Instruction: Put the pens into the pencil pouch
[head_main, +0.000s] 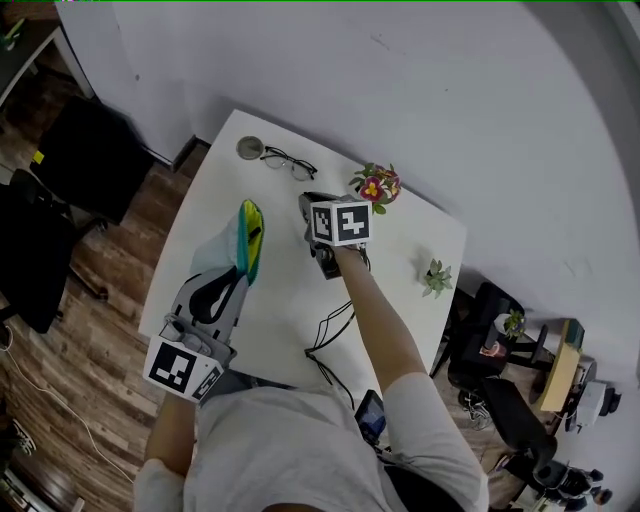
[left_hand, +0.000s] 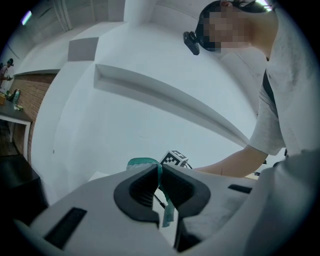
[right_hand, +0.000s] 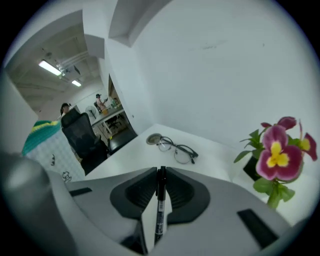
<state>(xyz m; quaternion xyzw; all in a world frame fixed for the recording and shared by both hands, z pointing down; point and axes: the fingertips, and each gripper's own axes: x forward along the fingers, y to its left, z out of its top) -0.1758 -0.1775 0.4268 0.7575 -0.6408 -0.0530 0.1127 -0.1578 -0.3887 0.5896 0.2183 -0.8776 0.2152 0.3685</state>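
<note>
The right gripper (right_hand: 160, 174) has its jaws pinching a black pen (right_hand: 159, 212). The pen stands straight between them. The left gripper (left_hand: 159, 172) has its jaws squeezed on the edge of the teal pencil pouch (head_main: 247, 238), over the white tabletop (head_main: 290, 300). The pen's gripper is near the pouch, at its three o'clock.
</note>
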